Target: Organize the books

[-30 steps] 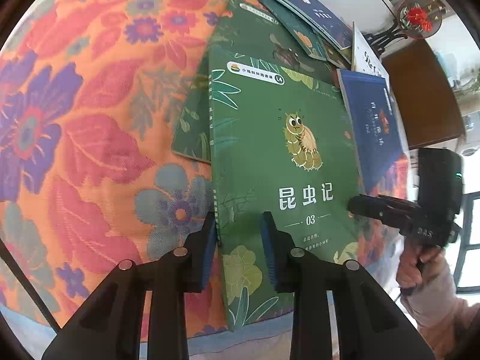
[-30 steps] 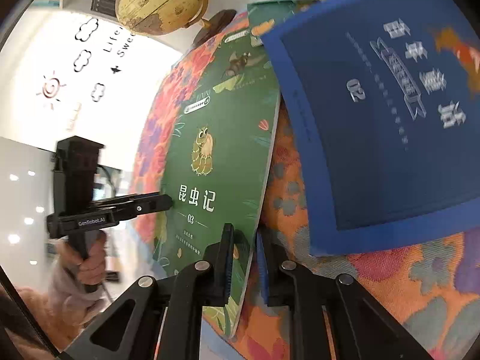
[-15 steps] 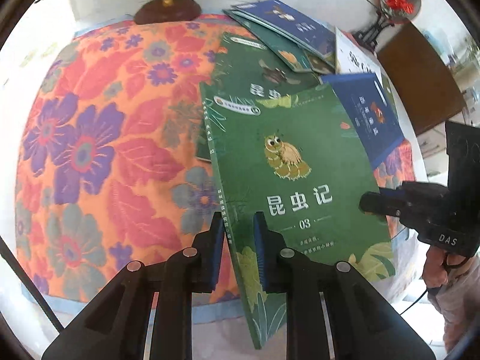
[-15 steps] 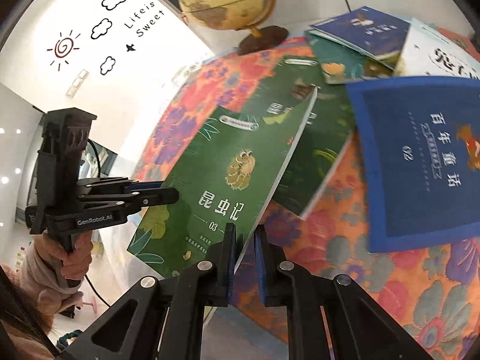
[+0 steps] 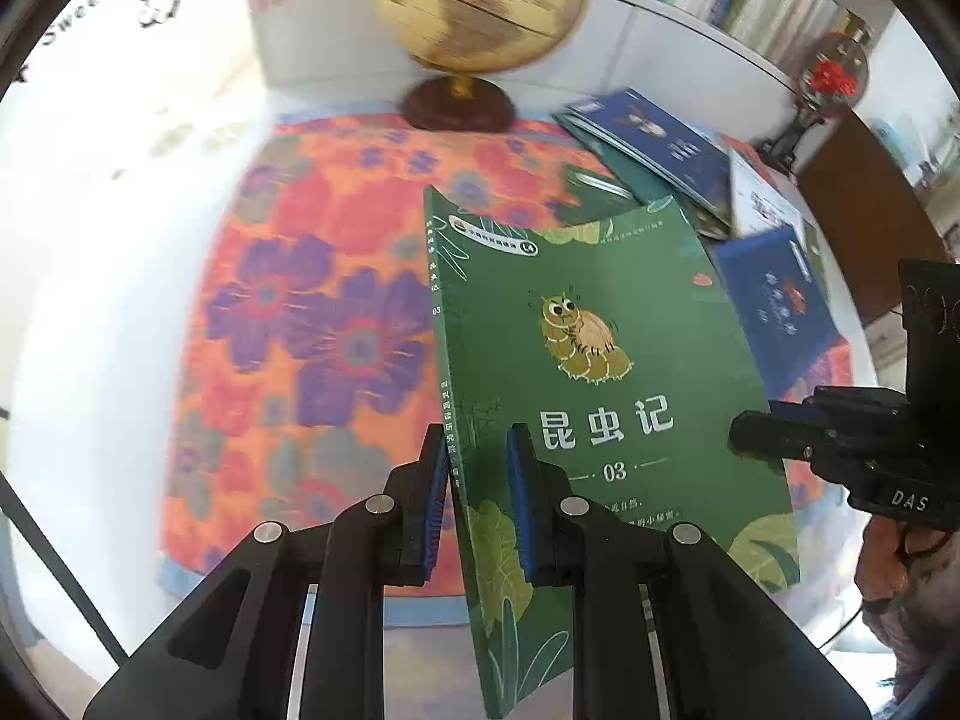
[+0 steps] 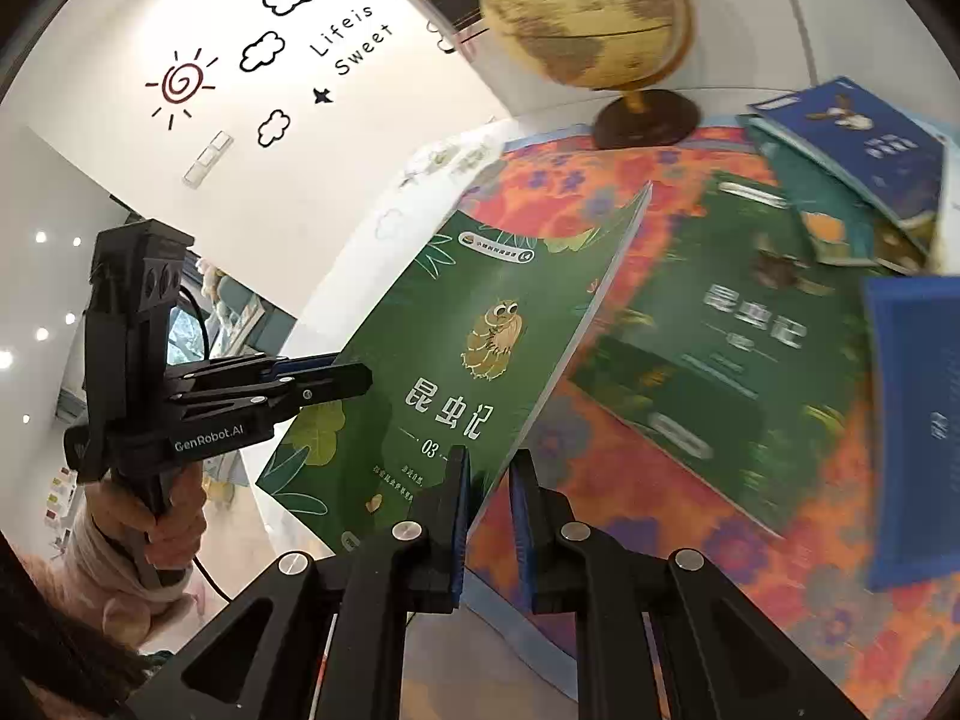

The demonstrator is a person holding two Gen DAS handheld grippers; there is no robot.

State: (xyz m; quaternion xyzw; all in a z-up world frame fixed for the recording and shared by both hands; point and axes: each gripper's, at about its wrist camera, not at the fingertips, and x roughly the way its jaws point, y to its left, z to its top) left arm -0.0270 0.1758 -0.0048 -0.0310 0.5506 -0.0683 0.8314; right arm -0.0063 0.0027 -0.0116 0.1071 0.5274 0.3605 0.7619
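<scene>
Both grippers have lifted the green book (image 5: 606, 372) clear of the flowered tabletop (image 5: 312, 312); a second ago it lay flat on the pile, and now it hangs in the air with its far end tipped up toward the globe (image 5: 480, 6). The left gripper (image 5: 477, 498) has clenched on the spine edge near the bottom corner, its jaws having just closed to pinch the cover. The right gripper (image 6: 486, 510) is clamped on the opposite, page-side edge, also low on the book. So the pickup looks done, and what remains is to carry this volume to wherever the stack is meant to stand. The book's long axis runs straight away from both sets of jaws, title end nearest them, top end farthest, cover facing up and slightly toward the right gripper. Beyond and below it, a second green book (image 6: 738, 348) lies uncovered on the cloth, with blue books (image 6: 870, 144) farther off, still scattered. Held by two low corners, the thin cover may sag or twist if the hands drift apart.
</scene>
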